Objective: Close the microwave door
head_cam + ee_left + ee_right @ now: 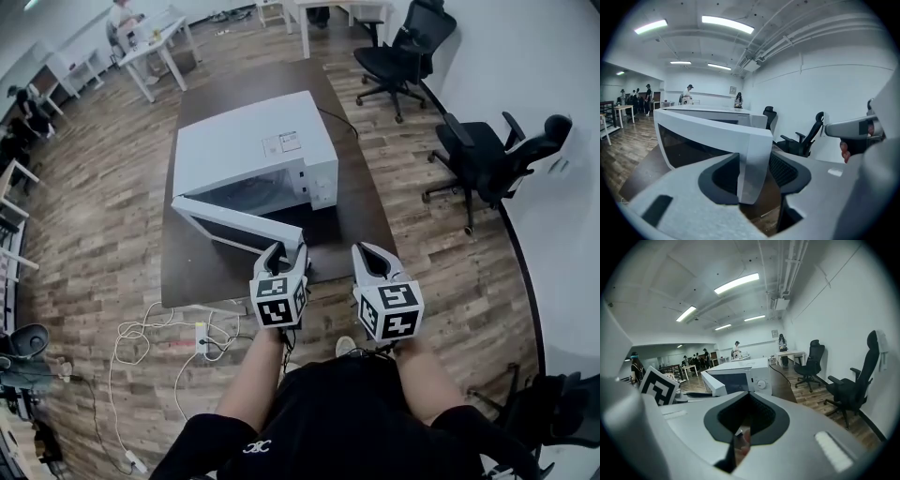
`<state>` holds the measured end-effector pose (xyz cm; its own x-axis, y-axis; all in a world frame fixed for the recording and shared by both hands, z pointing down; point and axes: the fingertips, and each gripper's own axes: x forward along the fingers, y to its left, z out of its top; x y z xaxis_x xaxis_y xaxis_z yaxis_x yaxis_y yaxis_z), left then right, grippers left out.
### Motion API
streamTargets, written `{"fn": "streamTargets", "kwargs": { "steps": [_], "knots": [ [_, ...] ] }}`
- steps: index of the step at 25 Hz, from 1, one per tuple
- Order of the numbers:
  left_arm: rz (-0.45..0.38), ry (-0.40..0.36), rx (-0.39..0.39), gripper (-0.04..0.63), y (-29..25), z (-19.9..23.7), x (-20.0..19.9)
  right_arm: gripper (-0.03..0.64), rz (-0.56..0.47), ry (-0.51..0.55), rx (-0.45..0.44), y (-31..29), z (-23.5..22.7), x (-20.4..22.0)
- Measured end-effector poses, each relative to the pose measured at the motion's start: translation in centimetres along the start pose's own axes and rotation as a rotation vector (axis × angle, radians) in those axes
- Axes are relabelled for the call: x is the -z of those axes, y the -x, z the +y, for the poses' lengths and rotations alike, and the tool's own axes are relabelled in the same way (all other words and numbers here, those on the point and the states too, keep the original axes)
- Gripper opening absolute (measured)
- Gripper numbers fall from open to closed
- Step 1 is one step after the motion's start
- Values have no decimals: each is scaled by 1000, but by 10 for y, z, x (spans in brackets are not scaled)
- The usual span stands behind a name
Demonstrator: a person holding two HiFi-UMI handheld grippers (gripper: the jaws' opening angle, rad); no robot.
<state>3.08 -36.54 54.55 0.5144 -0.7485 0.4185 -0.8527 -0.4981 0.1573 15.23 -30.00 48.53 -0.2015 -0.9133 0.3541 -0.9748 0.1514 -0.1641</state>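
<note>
Door point(239, 223) stands open at the microwave's point(253, 141) 6 o'clock. It is probably rigid, light and free-swinging. Left gripper point(286, 253) is spread astride the door's free edge, the best place to push. Right gripper point(367, 251) is clenched and empty.

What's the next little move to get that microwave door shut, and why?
Probably sweep the left gripper toward the microwave, pushing the door round on its hinge. The door stands wide open and its free edge sits between that gripper's open jaws, so a sideways push should swing it. The right gripper is shut and empty.
</note>
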Motion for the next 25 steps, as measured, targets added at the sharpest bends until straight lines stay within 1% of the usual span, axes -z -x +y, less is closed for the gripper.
{"fn": "streamTargets", "kwargs": {
  "steps": [9, 11, 21, 25],
  "knots": [
    [-1, 2, -69, 207, -52, -3, -22, 9, -5, 15, -50, -20, -38, -15],
    [-4, 2, -85, 192, -64, -2, -28, 9, -10, 18, -57, -24, -47, -19],
    [-30, 26, -156, 193, -113, 9, -52, 9, -27, 14, -57, -44, -86, -30],
    [-35, 36, -164, 195, -127, 12, -59, 9, -33, -8, -55, -48, -98, -33]
  ]
}}
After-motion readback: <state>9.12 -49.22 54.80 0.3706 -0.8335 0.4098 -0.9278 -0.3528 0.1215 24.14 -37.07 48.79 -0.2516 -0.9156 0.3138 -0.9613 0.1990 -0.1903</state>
